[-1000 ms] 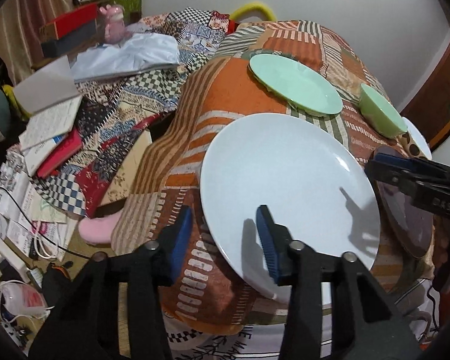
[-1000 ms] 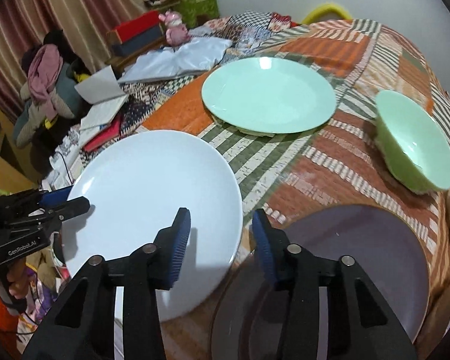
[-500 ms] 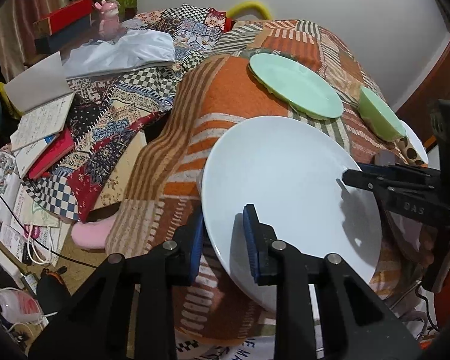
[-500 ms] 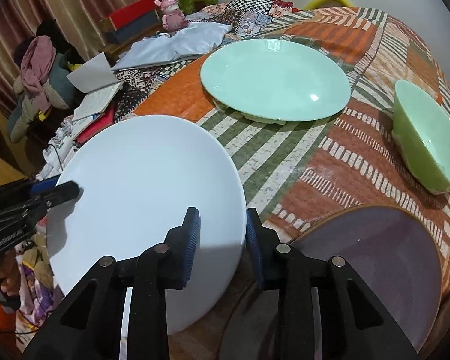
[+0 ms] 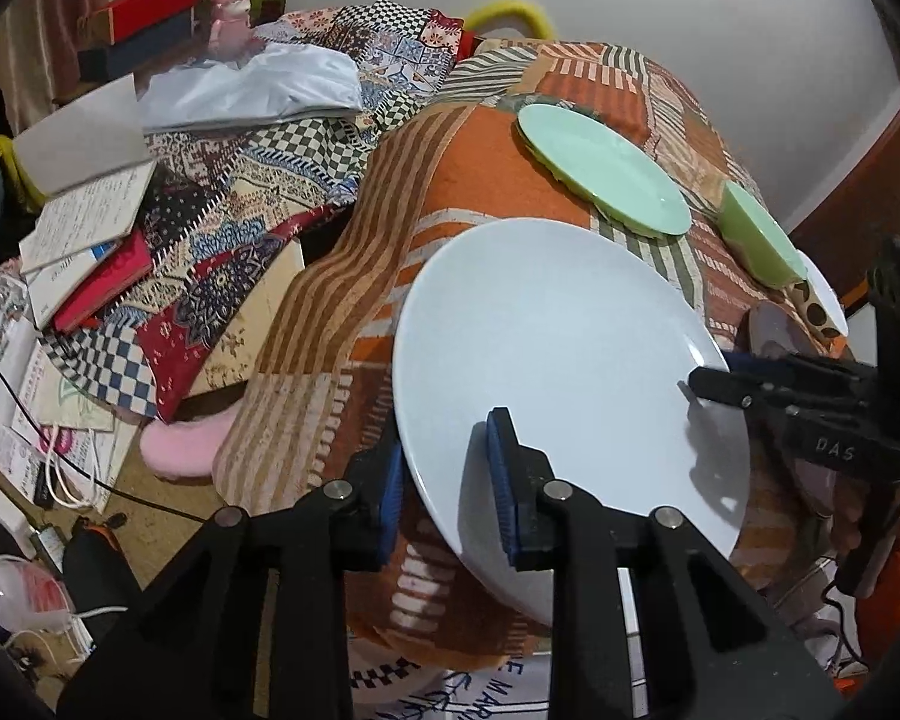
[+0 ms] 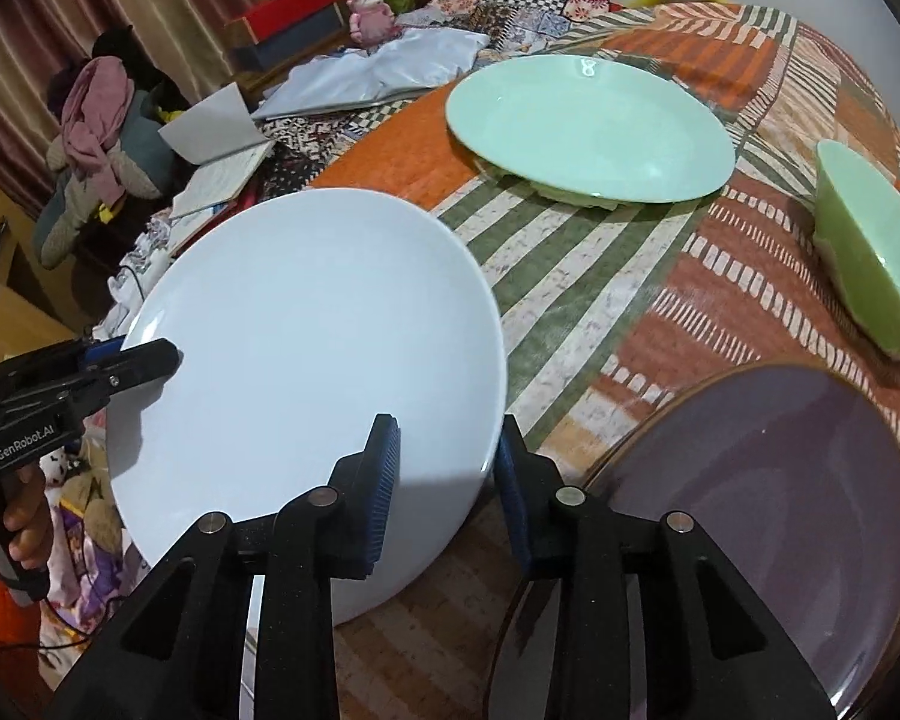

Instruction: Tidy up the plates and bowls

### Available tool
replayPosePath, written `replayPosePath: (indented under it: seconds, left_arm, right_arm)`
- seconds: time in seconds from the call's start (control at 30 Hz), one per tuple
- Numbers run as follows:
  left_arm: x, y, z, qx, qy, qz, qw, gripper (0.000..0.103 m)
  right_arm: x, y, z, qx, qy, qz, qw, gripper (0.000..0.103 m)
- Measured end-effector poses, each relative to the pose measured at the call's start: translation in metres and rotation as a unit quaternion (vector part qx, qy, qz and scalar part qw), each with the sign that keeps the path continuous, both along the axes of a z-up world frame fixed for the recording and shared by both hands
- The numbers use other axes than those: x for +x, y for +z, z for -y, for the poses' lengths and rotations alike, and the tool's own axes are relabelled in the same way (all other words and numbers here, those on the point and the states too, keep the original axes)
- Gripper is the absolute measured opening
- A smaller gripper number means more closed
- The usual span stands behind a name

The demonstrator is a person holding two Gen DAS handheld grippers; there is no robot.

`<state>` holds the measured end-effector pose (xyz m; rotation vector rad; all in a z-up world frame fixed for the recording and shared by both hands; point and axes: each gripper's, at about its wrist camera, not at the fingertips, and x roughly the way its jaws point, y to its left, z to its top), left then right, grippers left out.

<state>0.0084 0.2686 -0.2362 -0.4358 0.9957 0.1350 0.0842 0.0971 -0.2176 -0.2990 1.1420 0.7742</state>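
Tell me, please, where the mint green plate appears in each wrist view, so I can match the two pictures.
Left wrist view: the mint green plate lies upper right of centre, beyond the white plate.
Right wrist view: the mint green plate fills the upper centre, again beyond the white plate.
Shared landmark: the green bowl sits to the plate's right in both views.

We see dim, warm indoor light from above. The white plate carries soft gripper shadows, and the green plate shows a small glare. Fisheye bending curves the table edges; the picture corners are black.
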Motion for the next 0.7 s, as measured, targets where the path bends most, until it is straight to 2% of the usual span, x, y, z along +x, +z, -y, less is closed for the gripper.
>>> replayPosePath:
  seconds: [0.27,0.43,0.7]
  left_arm:
    - [-0.005,0.001,0.007,0.004,0.008,0.001,1.0,0.026]
    - [-0.006,0.008,0.011,0.018,0.014,0.004,0.9997,0.026]
    - [-0.007,0.021,0.02,0.02,0.012,0.017,0.9996,0.026]
  right_arm:
    - [-0.001,0.004,0.001,0.006,-0.011,0.004,1.0,0.031]
    - [-0.005,0.007,0.009,0.019,-0.02,0.004,1.0,0.03]
    - [-0.009,0.02,0.024,0.039,-0.032,0.019,0.999,0.03]
